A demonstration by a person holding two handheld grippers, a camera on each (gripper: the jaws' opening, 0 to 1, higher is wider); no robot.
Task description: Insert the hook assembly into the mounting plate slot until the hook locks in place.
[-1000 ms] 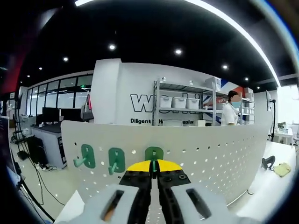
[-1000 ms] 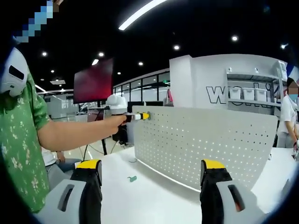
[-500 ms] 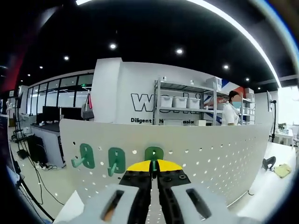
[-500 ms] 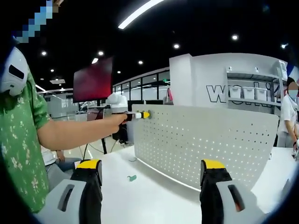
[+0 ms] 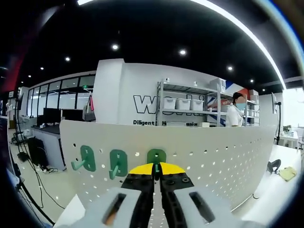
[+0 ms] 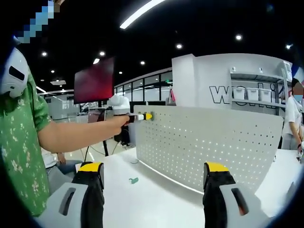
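A white perforated mounting plate [image 5: 218,156] stands upright on the table. My left gripper [image 5: 155,173] is shut on a green hook [image 5: 156,156], which is pressed against the plate's face near its upper edge. Two more green hooks [image 5: 87,158] [image 5: 117,163] hang on the plate to the left of it. In the right gripper view the plate [image 6: 209,142] shows its other face, with the left gripper [image 6: 142,116] at its top left corner on a person's outstretched arm [image 6: 80,135]. My right gripper [image 6: 154,178] is open and holds nothing. A loose green hook [image 6: 134,180] lies on the table.
The white table [image 6: 156,199] runs along the plate's foot. A black object [image 5: 272,165] and a yellow-green one [image 5: 287,172] lie at its far right. Behind stand a metal shelf [image 5: 185,107] with bins and a person [image 5: 233,114].
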